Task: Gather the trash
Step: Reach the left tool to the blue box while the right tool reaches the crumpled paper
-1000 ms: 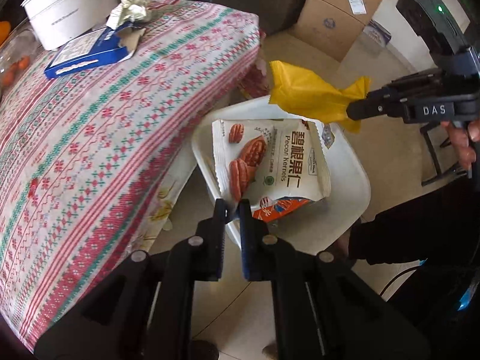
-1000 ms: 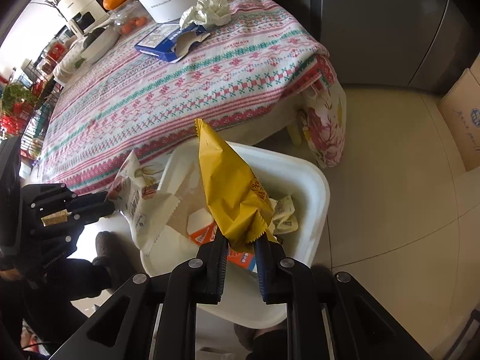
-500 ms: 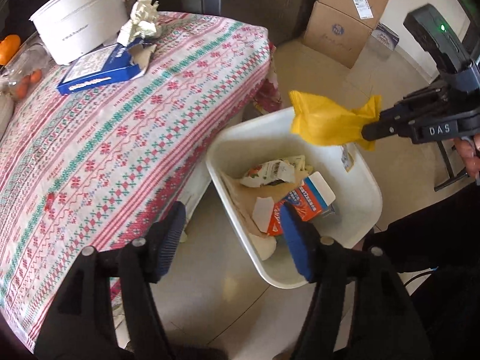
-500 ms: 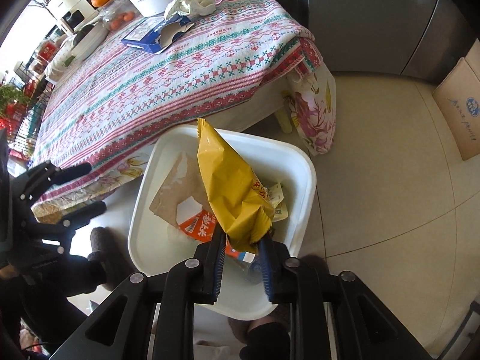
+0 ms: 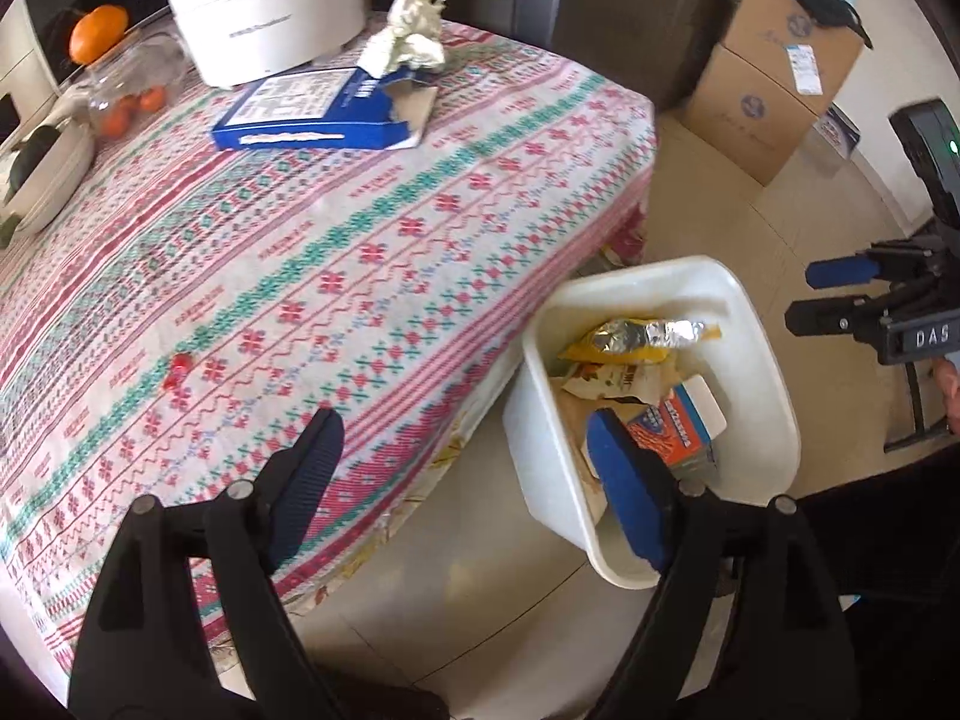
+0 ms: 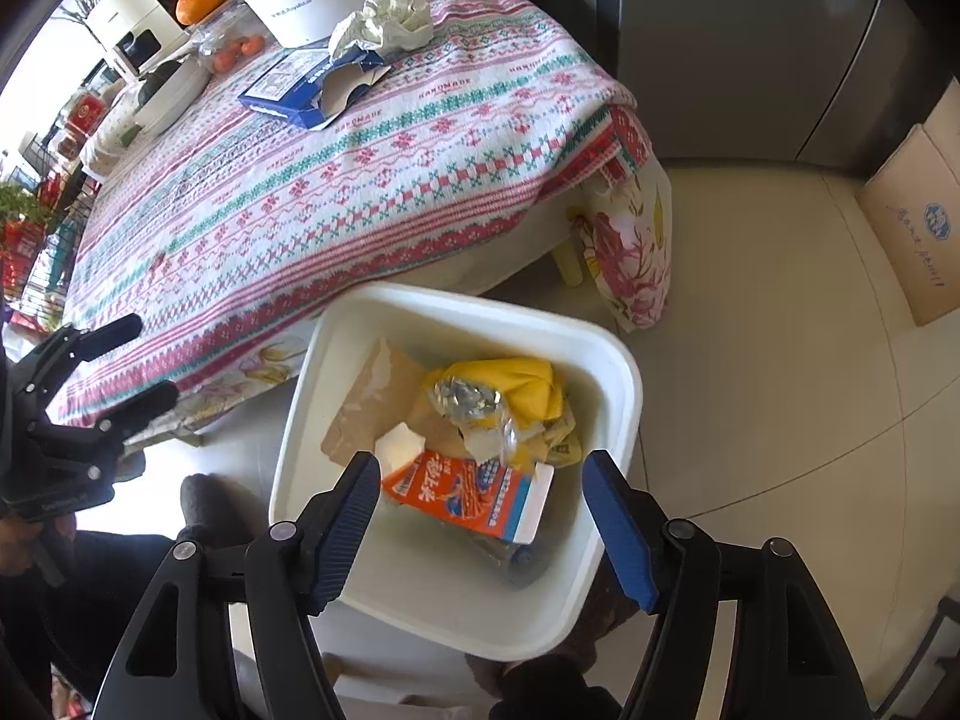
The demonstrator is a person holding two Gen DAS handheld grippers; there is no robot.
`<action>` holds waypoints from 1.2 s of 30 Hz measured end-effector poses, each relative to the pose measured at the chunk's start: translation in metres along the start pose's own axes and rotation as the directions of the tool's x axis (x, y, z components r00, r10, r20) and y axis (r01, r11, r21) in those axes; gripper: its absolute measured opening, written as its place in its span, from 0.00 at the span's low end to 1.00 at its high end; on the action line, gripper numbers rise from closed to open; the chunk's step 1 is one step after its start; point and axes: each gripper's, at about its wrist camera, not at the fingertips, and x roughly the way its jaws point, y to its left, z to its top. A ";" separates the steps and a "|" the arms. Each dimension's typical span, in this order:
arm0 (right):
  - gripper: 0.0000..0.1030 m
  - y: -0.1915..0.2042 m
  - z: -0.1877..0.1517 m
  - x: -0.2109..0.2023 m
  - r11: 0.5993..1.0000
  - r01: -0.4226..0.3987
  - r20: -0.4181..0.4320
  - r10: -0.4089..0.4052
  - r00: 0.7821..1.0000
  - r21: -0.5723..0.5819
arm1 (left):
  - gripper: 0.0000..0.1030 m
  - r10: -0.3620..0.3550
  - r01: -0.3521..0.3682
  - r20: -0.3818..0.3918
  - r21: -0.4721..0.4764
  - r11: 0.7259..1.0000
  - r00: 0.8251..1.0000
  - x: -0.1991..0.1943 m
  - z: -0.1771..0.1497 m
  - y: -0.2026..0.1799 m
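Tongs, left [image 5: 462, 468] and right [image 6: 483, 516], were opening, empty. Crumpled paper wad [image 5: 411, 30] on tabletop [image 5: 360, 228] looked light, soft; pinch its bulk.

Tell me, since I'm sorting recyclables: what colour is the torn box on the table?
Blue with white print, the torn box; the left wrist view shows it best.

"DAS" in white letters on the black body of the right gripper [image 5: 837, 294], "HANDMADE" woven repeatedly along the patterned tablecloth [image 6: 372, 138], Chinese characters on the orange carton [image 6: 465, 495] unreadable

Black hand-held gripper [image 6: 483, 531] with blue ribbed pads [image 6: 618, 534], marked "DAS".
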 end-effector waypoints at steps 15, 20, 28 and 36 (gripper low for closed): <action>0.76 0.036 0.064 -0.025 0.999 0.012 0.193 -0.020 0.981 0.046 | 0.83 0.062 -0.057 0.005 -0.344 0.937 0.998 0.007 0.035 0.079; 0.77 0.034 0.081 -0.018 0.997 0.025 0.209 -0.039 0.977 0.069 | 0.84 0.128 -0.108 0.027 -0.378 0.919 0.991 0.027 0.068 0.083; 0.77 0.010 0.092 -0.003 0.989 0.120 0.186 -0.135 0.973 0.089 | 0.84 0.195 -0.133 0.098 -0.440 0.888 0.976 0.082 0.130 0.063; 0.77 -0.015 0.098 0.003 0.980 0.181 0.186 -0.193 0.963 0.080 | 0.84 0.347 -0.272 0.078 -0.475 0.837 0.934 0.124 0.153 0.054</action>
